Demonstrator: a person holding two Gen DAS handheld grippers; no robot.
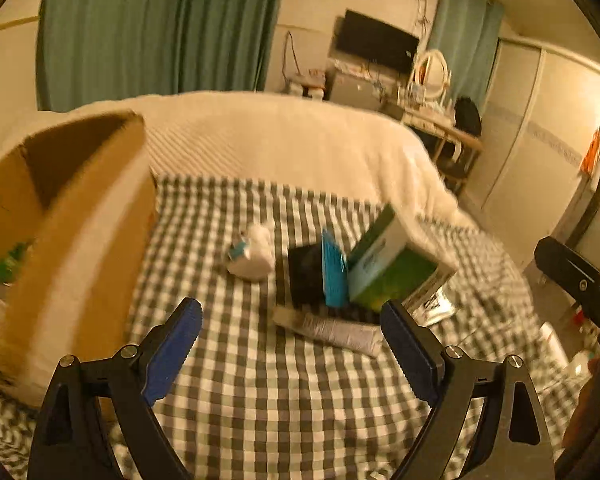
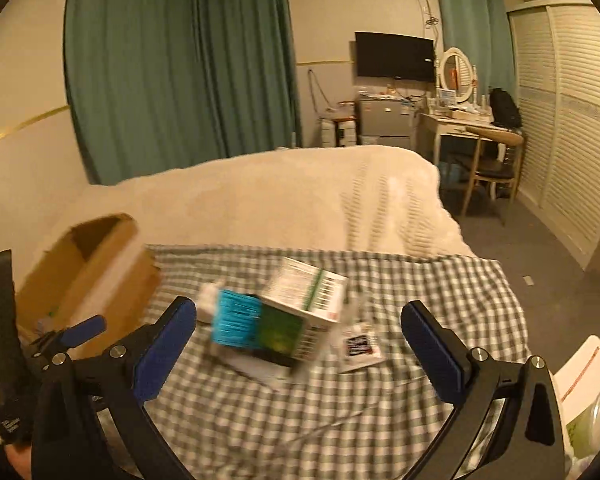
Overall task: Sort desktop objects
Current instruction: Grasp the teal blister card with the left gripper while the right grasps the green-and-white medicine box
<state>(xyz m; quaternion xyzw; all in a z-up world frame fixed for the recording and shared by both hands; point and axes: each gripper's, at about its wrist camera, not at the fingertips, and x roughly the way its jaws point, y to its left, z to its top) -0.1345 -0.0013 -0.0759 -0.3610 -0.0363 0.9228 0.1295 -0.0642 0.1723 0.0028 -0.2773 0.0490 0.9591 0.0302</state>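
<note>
- A bedroom, and the work surface is a checked cloth point(image 1: 260, 400) spread over the bed, green curtains behind.
- Landmark: the cardboard box point(image 1: 80, 240) at the cloth's left edge, likely the sorting bin, with something green already inside.
- Right of it sits a white bottle point(image 1: 252, 256); further right a leaning pile: green carton point(image 1: 392, 272), blue packet point(image 1: 334, 276), tube point(image 1: 340, 330) in front.
- Left gripper point(image 1: 292, 344) gapes wide, empty, aimed at the pile.
- Right gripper point(image 2: 300, 344) fully spread, holding nothing, also facing the pile.
</note>
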